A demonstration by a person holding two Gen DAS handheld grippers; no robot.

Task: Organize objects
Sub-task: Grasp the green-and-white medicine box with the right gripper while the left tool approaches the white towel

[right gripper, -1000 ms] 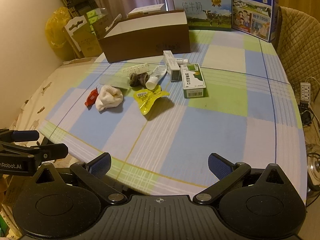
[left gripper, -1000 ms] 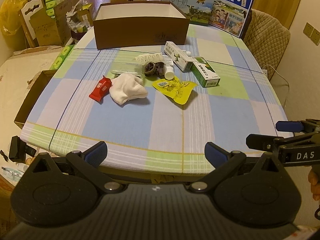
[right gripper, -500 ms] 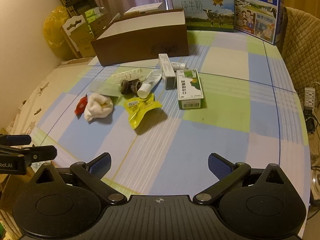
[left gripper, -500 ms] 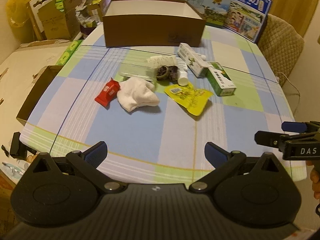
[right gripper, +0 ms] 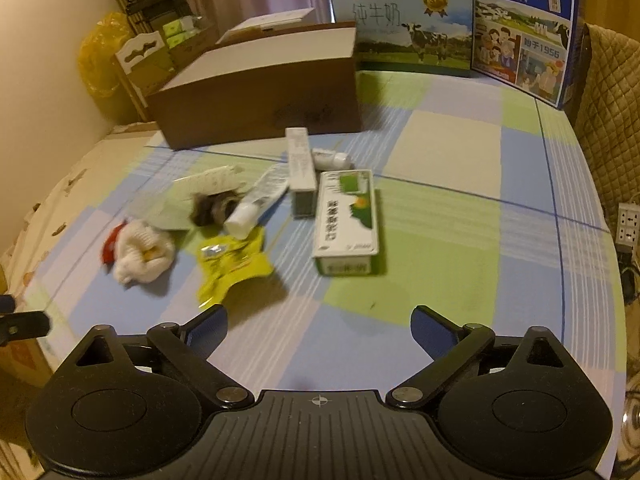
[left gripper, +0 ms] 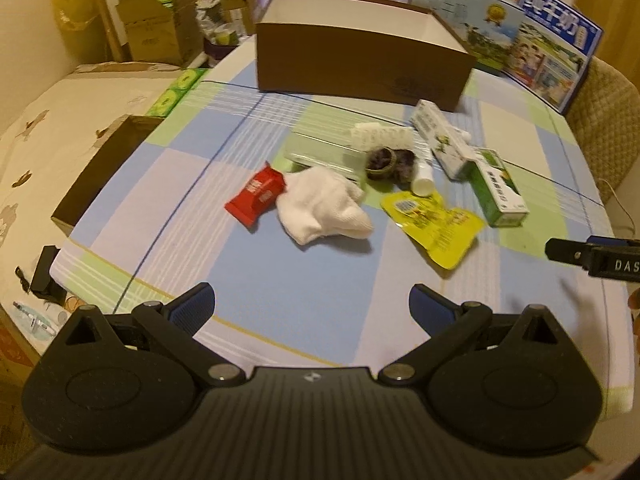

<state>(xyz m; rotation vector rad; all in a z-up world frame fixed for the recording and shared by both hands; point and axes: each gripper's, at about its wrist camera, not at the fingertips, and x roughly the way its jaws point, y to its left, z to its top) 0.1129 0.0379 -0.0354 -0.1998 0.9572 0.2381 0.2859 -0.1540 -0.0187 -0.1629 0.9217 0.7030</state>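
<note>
Two handheld grippers hover above a checked tablecloth [left gripper: 312,296]; the left gripper [left gripper: 311,304] is spread wide and empty, the right gripper [right gripper: 319,324] is closing on nothing. Beyond them lie an open brown box [left gripper: 360,64], green carton [right gripper: 346,220], white sock [left gripper: 324,208], yellow pouch [left gripper: 434,224], red packet [left gripper: 256,198]

The blue milk carton [right gripper: 522,32] at the far edge of the worktop [right gripper: 460,184] reads "纯牛奶" in large white characters, with "从小喝的奶" beneath and "1956" lower down. The pale carton [right gripper: 400,26] beside it also reads "纯牛奶". The right tool [left gripper: 592,256], seen from the left wrist view, bears "DAS". Print on the green-and-white box [right gripper: 346,220] is too blurred to read.
</note>
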